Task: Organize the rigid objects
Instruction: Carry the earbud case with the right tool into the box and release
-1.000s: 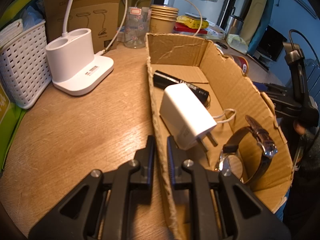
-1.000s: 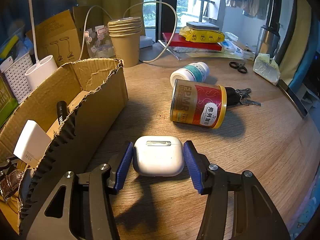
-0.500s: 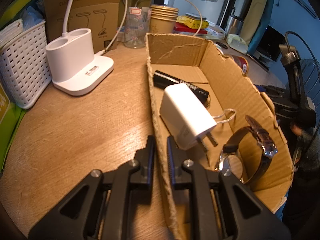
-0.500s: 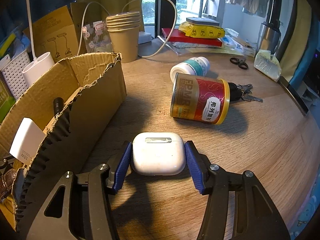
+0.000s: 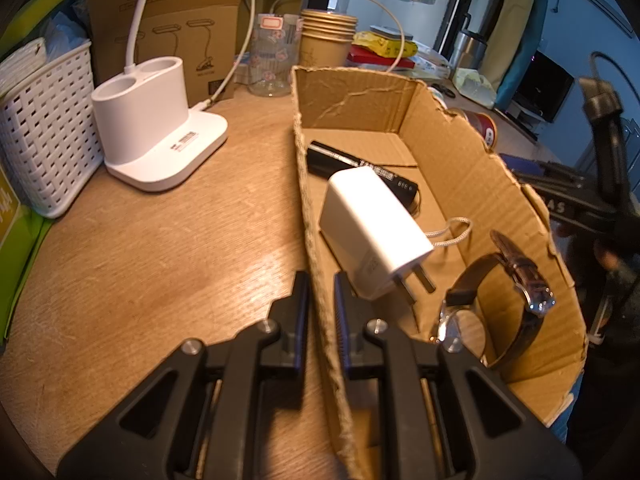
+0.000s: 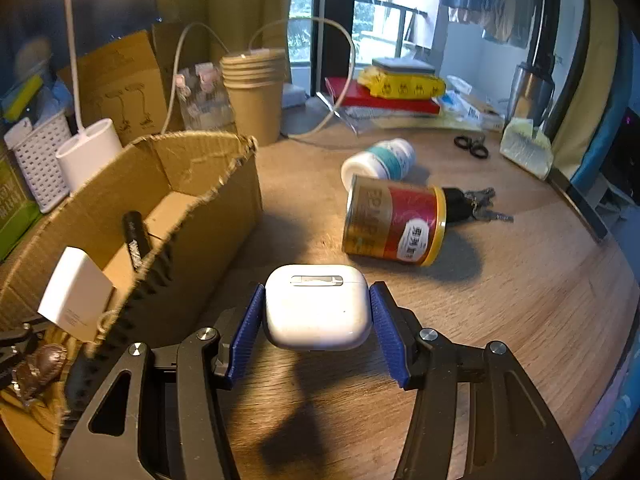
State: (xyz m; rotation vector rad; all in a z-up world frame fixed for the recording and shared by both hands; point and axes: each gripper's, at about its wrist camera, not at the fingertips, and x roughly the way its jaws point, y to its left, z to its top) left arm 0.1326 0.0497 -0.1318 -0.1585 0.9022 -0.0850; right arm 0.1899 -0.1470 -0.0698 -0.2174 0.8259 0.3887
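Observation:
My right gripper (image 6: 317, 316) is shut on a white earbuds case (image 6: 317, 308) and holds it above the wooden desk, just right of the cardboard box (image 6: 208, 216). My left gripper (image 5: 321, 316) is shut on the box's left wall (image 5: 316, 280). Inside the box lie a white charger plug (image 5: 372, 232), a black marker (image 5: 360, 168) and a wristwatch (image 5: 500, 304). The charger (image 6: 76, 294) and marker (image 6: 136, 240) also show in the right wrist view.
A red and gold can (image 6: 396, 222) lies on its side with a white bottle (image 6: 380, 160) and keys (image 6: 476, 204) behind it. A white lamp base (image 5: 156, 136) and white basket (image 5: 44, 136) stand left of the box. Paper cups (image 6: 256, 92) stand at the back.
My right gripper has lifted the earbuds case off the desk and risen. The left gripper has stayed on the box wall.

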